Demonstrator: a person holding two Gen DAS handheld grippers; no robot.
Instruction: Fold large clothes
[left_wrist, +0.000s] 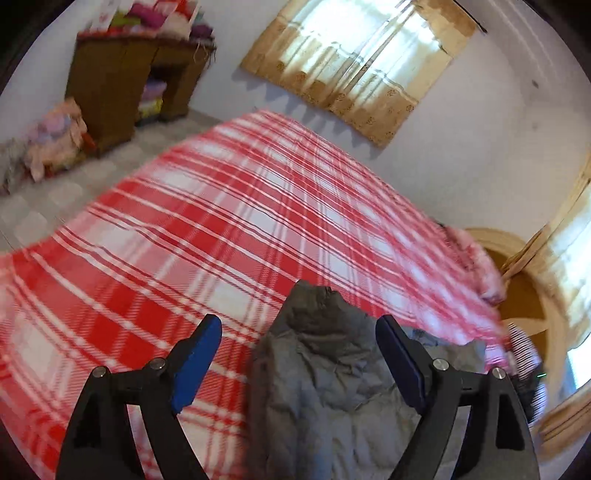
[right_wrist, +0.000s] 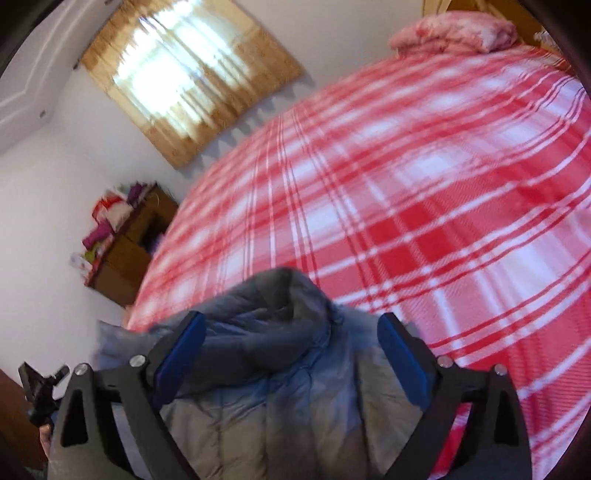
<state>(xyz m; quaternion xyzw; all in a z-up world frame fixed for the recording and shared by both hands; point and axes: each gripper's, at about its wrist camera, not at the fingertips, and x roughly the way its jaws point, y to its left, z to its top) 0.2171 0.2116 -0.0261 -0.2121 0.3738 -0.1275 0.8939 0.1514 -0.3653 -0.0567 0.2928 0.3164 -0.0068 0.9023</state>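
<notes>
The blue fingers (left_wrist: 195, 363) of the left gripper (left_wrist: 299, 350) are spread wide, and nothing is pressed by them. The grey padded jacket (left_wrist: 325, 376) is seen between and below them, closer to the right finger, and it lies on the bed. The fingers (right_wrist: 181, 354) of the right gripper (right_wrist: 291, 350) are also wide apart and grip nothing. The same grey padded jacket (right_wrist: 266, 354) fills the space between them, with a bunched ridge that rises just beyond the tips.

Further out, the red and white checked blanket (left_wrist: 184, 229) covers the bed on all sides of the jacket. A pink pillow (right_wrist: 454, 31) lies far beyond the right fingers, at the head of the bed. A brown cabinet (left_wrist: 110, 88) with stacked cloth stands well apart, beside the wall, and a curtained window (left_wrist: 362, 55) is behind the bed.

Several risks can be judged from here. Because the jacket is thick and slippery-looking, only the outer layer may be pinched, so the fold would slide open. If the fingers are lowered too deep, the blanket may be caught together with the jacket. If the two grips are taken at unequal places, a crooked fold is likely. The blur makes the exact edges hard to tell.
</notes>
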